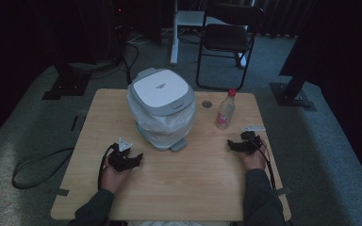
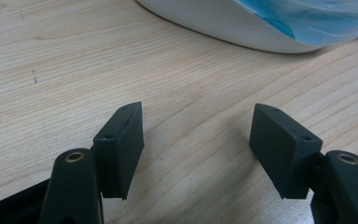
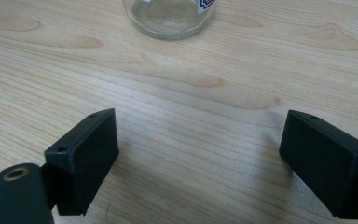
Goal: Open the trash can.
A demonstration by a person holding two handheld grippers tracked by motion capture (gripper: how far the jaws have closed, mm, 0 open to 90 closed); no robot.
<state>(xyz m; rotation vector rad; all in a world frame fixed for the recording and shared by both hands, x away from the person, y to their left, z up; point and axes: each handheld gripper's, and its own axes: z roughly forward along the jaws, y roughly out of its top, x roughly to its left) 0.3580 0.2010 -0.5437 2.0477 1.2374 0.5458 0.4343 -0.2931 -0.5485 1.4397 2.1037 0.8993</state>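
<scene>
A small white bin [image 1: 161,107] with a grey-rimmed lid and a clear plastic liner stands at the middle of the wooden table [image 1: 179,179]. Its base [image 2: 242,28] shows ahead of my left gripper [image 2: 198,140], which is open with bare wood between its jaws. A clear bottle [image 1: 226,110] with a red cap stands to the right of the bin. Its bottom [image 3: 170,16] lies just ahead of my right gripper [image 3: 200,154], also open and holding nothing. Both grippers [image 1: 125,157] [image 1: 242,143] rest low over the table, held by the person's hands.
A small round grommet [image 1: 207,104] sits in the table behind the bottle. A black folding chair [image 1: 226,40] and a white post [image 1: 174,33] stand on the carpet beyond the table. A black cable [image 1: 37,167] loops on the floor at the left.
</scene>
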